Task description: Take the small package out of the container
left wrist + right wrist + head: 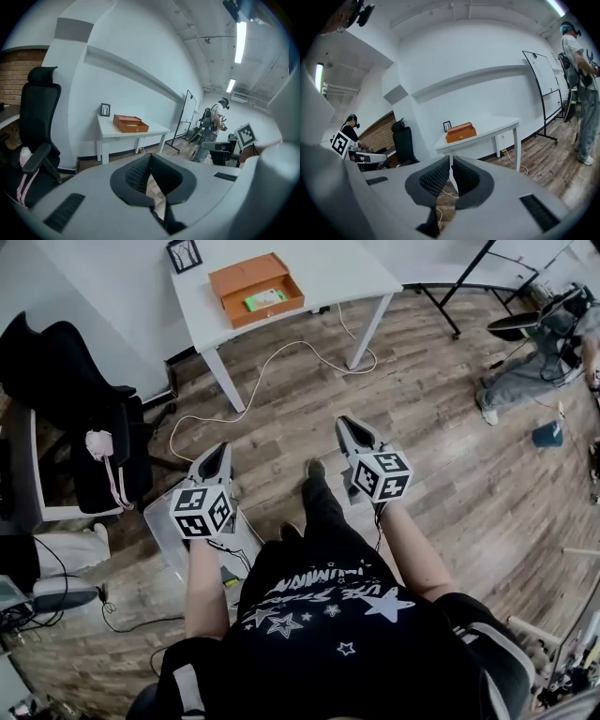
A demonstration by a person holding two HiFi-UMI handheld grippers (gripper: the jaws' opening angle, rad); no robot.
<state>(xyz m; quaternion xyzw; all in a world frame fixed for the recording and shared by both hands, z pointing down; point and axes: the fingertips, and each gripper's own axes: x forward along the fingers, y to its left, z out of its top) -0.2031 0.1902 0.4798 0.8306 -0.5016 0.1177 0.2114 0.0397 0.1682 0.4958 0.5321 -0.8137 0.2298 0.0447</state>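
Note:
An open orange container (256, 287) stands on the white table (328, 268) across the room. A small green package (265, 300) lies inside it. My left gripper (223, 450) and right gripper (345, 425) hover side by side over the wooden floor, well short of the table, both pointing towards it. In the left gripper view the jaws (150, 159) are shut with nothing between them, and the orange container (130, 123) shows far ahead. The right gripper (451, 161) is likewise shut and empty, with the container (461, 132) in the distance; the package is hidden in both gripper views.
A black office chair (66, 381) stands at the left. A white cable (272, 362) trails over the floor in front of the table. A small picture frame (184, 253) sits on the table's back corner. A person (539, 352) stands at the far right.

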